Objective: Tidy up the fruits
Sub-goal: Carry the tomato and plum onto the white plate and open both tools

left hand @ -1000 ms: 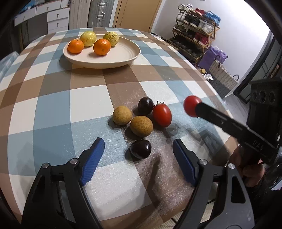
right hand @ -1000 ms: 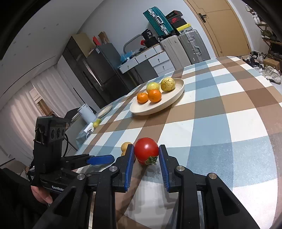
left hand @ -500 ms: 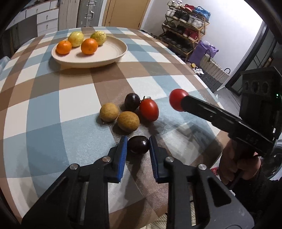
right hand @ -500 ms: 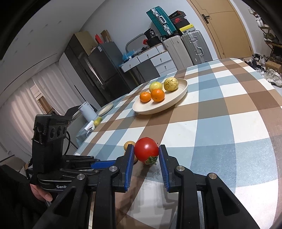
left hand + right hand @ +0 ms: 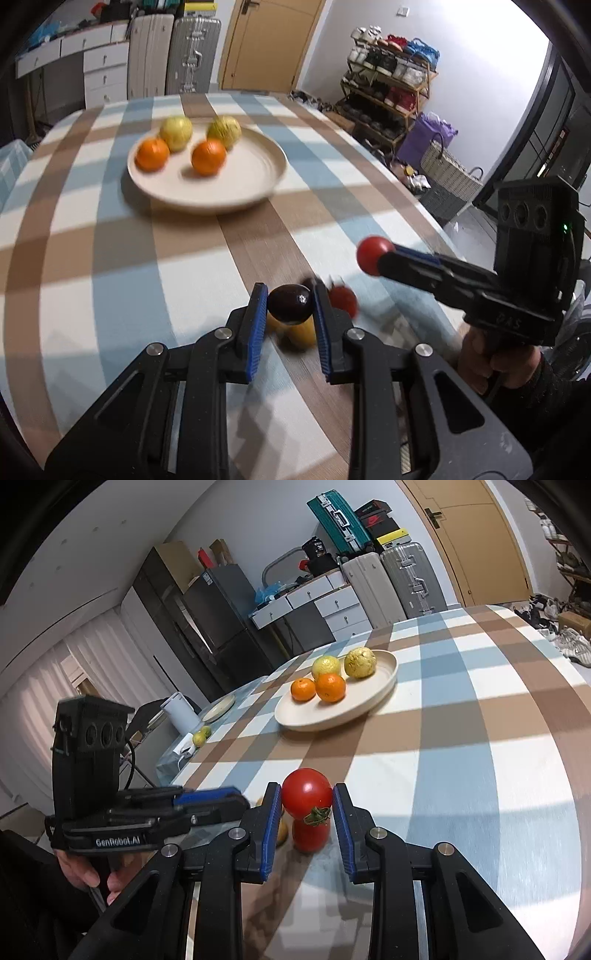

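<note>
My left gripper is shut on a dark plum and holds it above the checked table. Under it lie blurred yellow-brown fruits, a second dark plum and a red tomato. My right gripper is shut on a red tomato, held above the table; it also shows in the left wrist view. The cream plate at the far side holds two oranges and two yellow-green fruits. The plate also shows in the right wrist view.
The table's right edge drops to a floor with a shoe rack and a basket. A white jug and a small plate stand beyond the table's far left side.
My left gripper closed on the near dark plum and lifted it off the table, tilting up toward the plate. My right gripper still holds its tomato and has barely moved.
</note>
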A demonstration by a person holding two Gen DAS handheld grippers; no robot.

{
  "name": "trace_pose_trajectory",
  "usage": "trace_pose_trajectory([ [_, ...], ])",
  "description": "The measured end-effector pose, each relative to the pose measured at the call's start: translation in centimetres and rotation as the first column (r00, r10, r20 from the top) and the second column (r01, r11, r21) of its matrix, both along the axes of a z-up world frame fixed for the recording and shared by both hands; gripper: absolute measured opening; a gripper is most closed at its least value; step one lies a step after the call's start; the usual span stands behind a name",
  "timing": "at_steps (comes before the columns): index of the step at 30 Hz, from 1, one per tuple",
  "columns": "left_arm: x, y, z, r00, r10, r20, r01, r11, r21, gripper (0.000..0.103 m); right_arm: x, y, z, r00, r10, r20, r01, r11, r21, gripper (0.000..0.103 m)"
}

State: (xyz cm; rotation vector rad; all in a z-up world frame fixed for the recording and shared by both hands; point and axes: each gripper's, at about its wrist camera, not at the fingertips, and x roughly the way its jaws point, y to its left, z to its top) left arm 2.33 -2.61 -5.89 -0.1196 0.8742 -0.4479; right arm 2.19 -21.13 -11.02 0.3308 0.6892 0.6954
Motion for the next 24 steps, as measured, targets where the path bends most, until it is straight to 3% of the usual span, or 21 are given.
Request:
trace_pose_trajectory([
  [6, 5.0, 2.5, 1.1, 0.997, 0.069, 0.036, -0.069, 0.998, -0.01, 0.022, 2.9, 1.1, 1.8, 0.999, 0.027, 0.024, -0.026, 1.0, -0.017, 0.029],
  [16, 13.7, 4.5, 1.8, 0.99, 0.11, 0.083, -0.112, 0.994, 0.016, 0.022, 10.8, 3.2, 4.4, 0.998, 0.057, 0.013, -0.057, 0.997, -0.043, 0.029],
  [24, 18.9, 4.7, 0.6, 0.991, 0.109, 0.073, -0.11, 0.994, 0.02, 0.022, 18.3, 6.1, 5.4, 0.995, 0.085, -0.05, -0.089, 0.992, -0.093, 0.029],
])
